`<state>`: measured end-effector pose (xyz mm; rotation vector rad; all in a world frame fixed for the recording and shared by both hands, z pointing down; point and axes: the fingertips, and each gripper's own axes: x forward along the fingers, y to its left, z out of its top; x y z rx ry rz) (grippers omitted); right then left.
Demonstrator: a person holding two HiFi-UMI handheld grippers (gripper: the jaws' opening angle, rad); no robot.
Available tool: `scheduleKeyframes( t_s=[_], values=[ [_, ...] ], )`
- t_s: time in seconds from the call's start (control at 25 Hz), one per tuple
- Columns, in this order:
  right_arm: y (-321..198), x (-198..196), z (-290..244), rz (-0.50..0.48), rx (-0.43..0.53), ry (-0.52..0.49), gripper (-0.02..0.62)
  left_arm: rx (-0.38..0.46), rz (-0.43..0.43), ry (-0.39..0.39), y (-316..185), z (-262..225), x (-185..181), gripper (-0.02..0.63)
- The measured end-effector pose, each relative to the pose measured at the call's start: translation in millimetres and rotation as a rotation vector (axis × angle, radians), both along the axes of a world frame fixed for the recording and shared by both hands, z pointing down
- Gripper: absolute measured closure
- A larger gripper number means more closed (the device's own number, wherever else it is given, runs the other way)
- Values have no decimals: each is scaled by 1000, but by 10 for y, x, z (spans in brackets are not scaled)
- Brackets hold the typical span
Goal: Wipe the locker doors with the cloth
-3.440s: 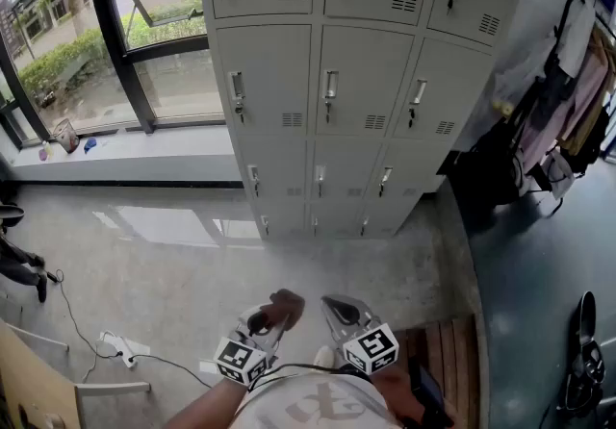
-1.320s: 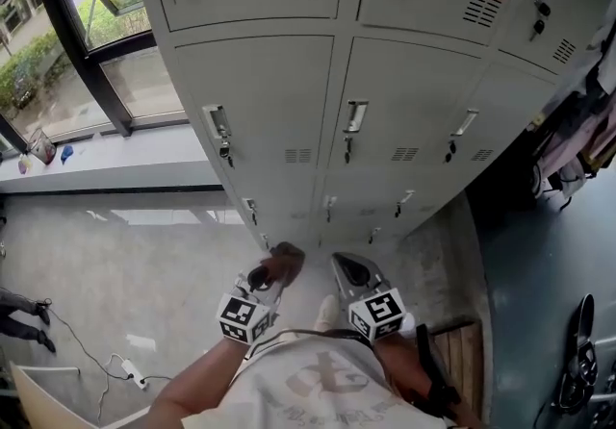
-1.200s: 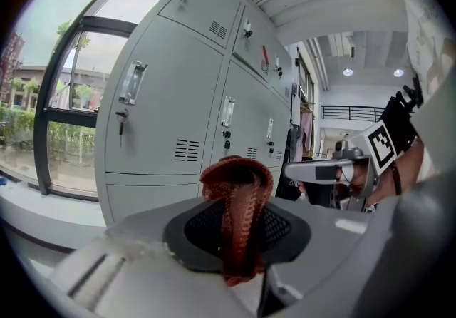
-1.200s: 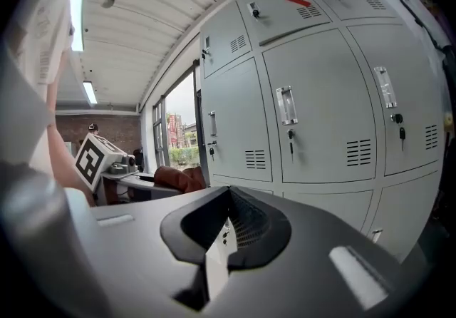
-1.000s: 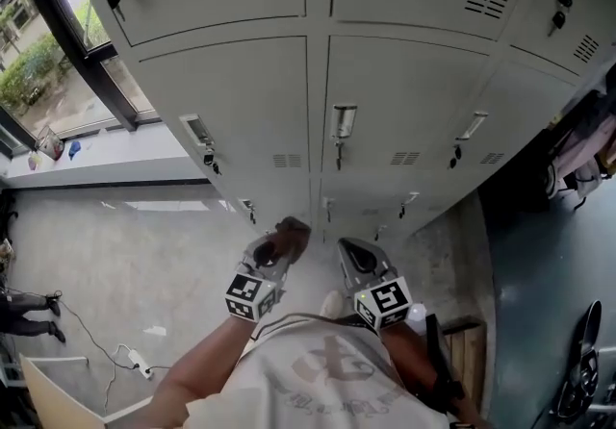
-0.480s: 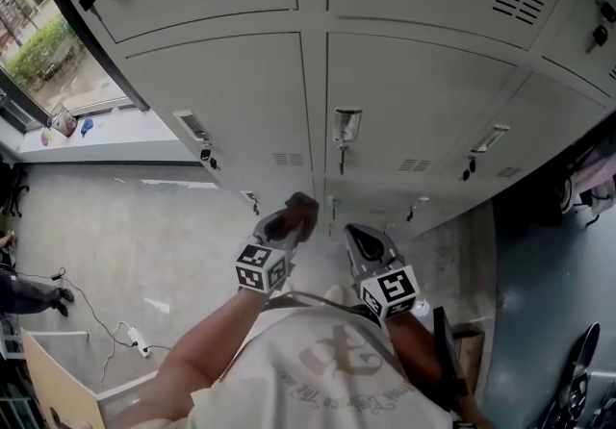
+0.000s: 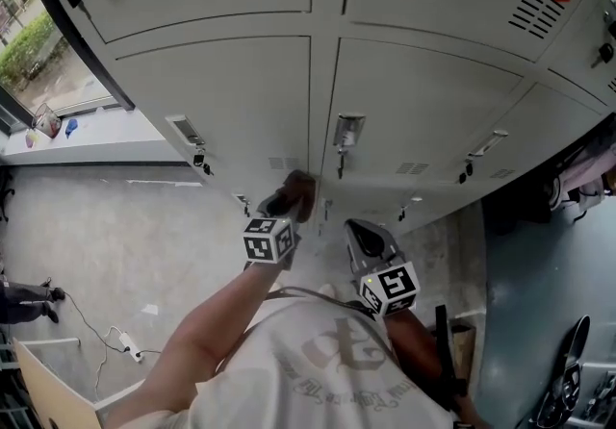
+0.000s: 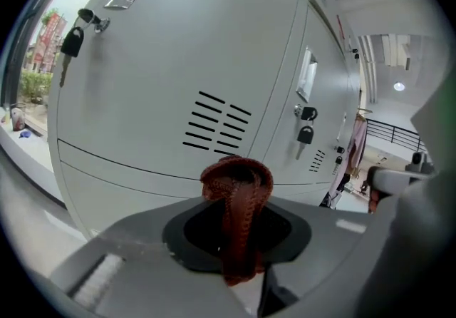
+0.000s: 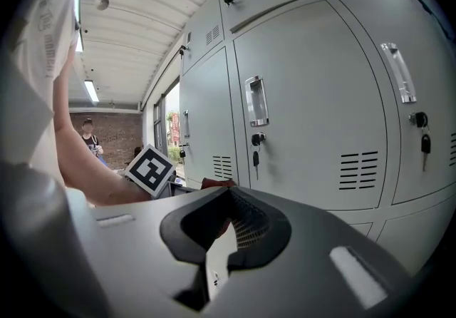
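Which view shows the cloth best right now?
The left gripper view: the reddish-brown cloth stands large and sharp, clamped by the left gripper. The head view shows it small, near a locker door; the right gripper view shows only a sliver.

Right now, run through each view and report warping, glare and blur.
Head view: sharp, daylit from the window, locker doors fan outward. Left gripper view: fisheye bulge, black corners, cloth in focus, far right washed out. Right gripper view: same bulge, ceiling lamp glares.
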<state>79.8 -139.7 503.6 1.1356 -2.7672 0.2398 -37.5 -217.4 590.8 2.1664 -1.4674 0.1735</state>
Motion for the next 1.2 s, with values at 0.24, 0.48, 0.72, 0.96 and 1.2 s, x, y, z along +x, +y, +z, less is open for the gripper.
scheduleKeyframes(
  t_s=[0.24, 0.48, 0.72, 0.96, 1.2],
  values=[
    [-63, -15, -25, 41, -2, -14, 588, -40, 6, 21, -248, 90, -9, 514],
    [-101, -51, -75, 61, 4, -30, 588, -36, 35, 25, -294, 125, -5, 515],
    [-88, -80, -136, 72, 19, -16, 588, 8, 53, 23, -292, -12, -1, 518],
    [-61, -122, -197, 80, 33, -18, 588, 68, 67, 6, -292, -235, 5, 518],
    [-51, -151, -257, 81, 49, -22, 588, 105, 62, 11, -287, -425, -17, 518]
  ],
)
